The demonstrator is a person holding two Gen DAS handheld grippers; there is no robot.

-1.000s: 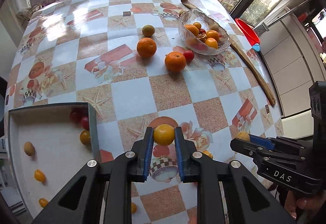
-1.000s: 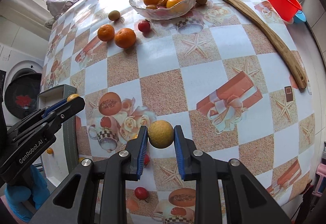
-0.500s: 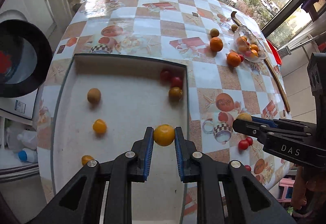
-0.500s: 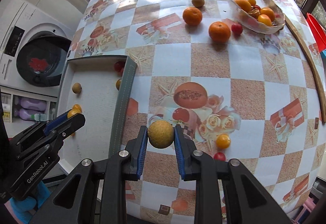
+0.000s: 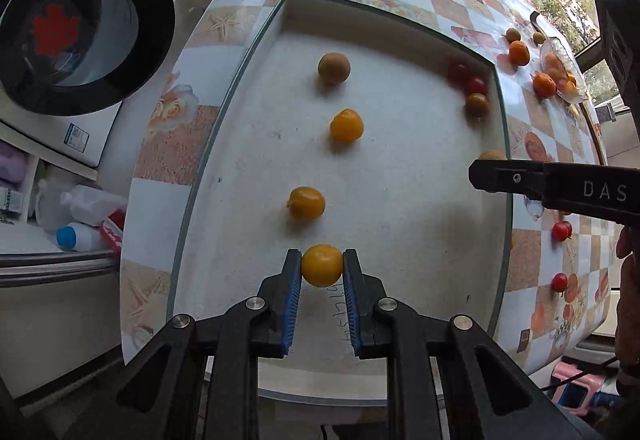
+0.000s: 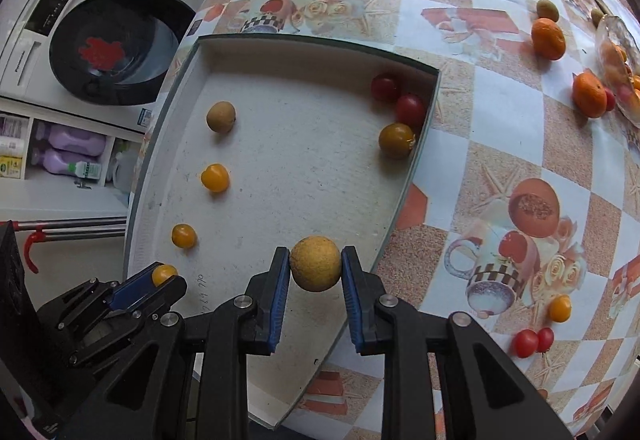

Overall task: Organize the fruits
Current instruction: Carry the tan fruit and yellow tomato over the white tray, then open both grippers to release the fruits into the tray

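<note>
Tray (image 5: 256, 51) now beneath gripped yellow fruit (image 5: 322, 265)

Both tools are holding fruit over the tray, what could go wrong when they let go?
1. The yellow tomato in the left tool could roll into the yellow fruit just ahead, breaking the row.
2. The tan fruit in the right tool sits near the tray edge; released here, it might bounce out onto the table.

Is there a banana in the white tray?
No, the white tray holds only small round fruits: red tomatoes, yellow ones and brownish ones.
</note>
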